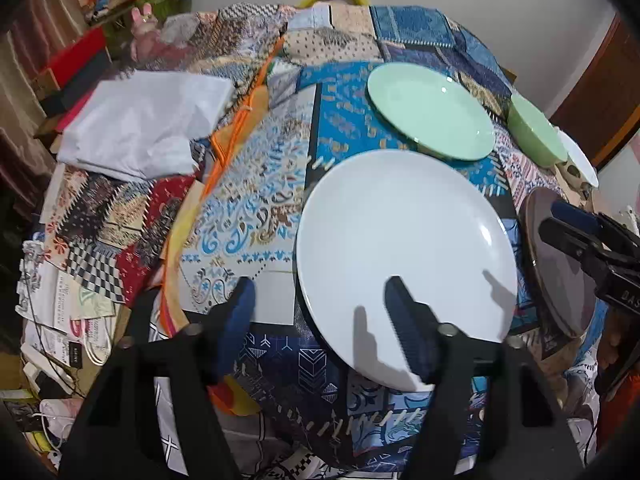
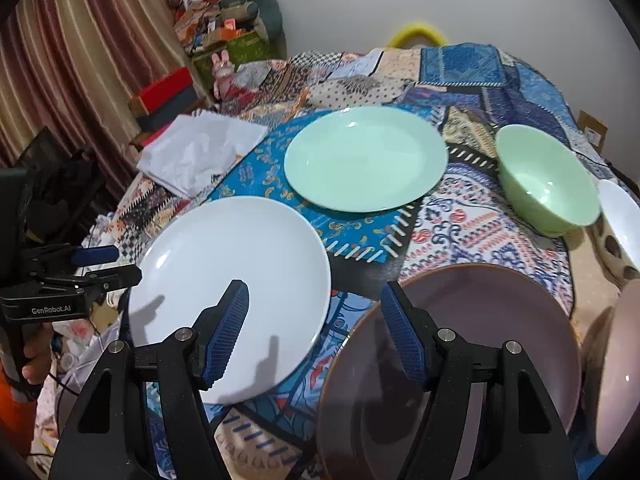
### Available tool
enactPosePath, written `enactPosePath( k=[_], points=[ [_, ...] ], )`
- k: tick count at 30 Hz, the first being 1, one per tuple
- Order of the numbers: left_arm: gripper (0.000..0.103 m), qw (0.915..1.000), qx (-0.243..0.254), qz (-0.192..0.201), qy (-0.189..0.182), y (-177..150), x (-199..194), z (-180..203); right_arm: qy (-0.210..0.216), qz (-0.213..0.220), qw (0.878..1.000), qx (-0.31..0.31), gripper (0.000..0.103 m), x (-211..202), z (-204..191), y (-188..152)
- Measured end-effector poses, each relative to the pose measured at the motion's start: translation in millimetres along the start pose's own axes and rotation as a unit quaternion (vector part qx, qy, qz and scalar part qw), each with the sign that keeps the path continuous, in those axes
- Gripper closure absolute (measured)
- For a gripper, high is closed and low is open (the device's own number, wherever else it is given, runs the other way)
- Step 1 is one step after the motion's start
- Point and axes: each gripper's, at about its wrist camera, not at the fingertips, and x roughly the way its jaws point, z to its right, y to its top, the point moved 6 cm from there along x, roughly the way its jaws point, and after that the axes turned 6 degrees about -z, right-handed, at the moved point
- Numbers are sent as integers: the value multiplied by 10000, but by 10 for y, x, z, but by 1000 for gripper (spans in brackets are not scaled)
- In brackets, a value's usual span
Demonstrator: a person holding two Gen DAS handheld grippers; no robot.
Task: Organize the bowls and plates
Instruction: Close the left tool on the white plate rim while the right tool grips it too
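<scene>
A white plate [image 1: 404,252] [image 2: 236,280] lies on the patterned cloth near the front. A mint green plate [image 1: 430,110] [image 2: 364,158] lies behind it. A green bowl [image 1: 536,132] [image 2: 546,184] stands to the right, with a white bowl [image 1: 580,160] [image 2: 624,220] beside it. A mauve plate [image 1: 560,264] [image 2: 476,356] lies at the front right, and a mauve bowl [image 2: 616,368] at the right edge. My left gripper [image 1: 320,308] is open, above the white plate's left rim. My right gripper [image 2: 314,312] is open, above the gap between the white and mauve plates.
A crumpled white paper bag [image 1: 148,124] [image 2: 200,152] lies at the left of the table. Papers and cables [image 1: 60,320] hang at the table's left edge. Boxes and clutter [image 2: 168,96] stand by the curtain behind.
</scene>
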Motion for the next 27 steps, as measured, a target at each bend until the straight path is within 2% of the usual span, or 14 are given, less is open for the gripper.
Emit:
enactPosePath(
  k=[1,3,5,10,17,23,27],
  points=[
    [47,10000,-4,-33,-28,-4,22,-4,28,-53,10000,-23,39,43,-12,3],
    [52,9999,-3,-102,-126,-15,81,-13,45,-113,9999,-31,49,95,-6,15],
    [56,9997,16,-151,-208,-24,123,-13,45,-193,9998,-65,55,149,3,37],
    [68,9989,34,-278,-369,-52,214,-8,54,-400,9991,-142,66,280,7,48],
    [68,9983,40,-325,-480,-93,290,6,75,-713,9971,-236,78,410,7,31],
    [68,9975,-14,-306,-630,-91,331,6,94,-956,9950,-280,81,531,19,3],
    [68,9974,3,-281,-665,-97,344,27,91,-994,9945,-302,79,544,5,-4]
  ],
)
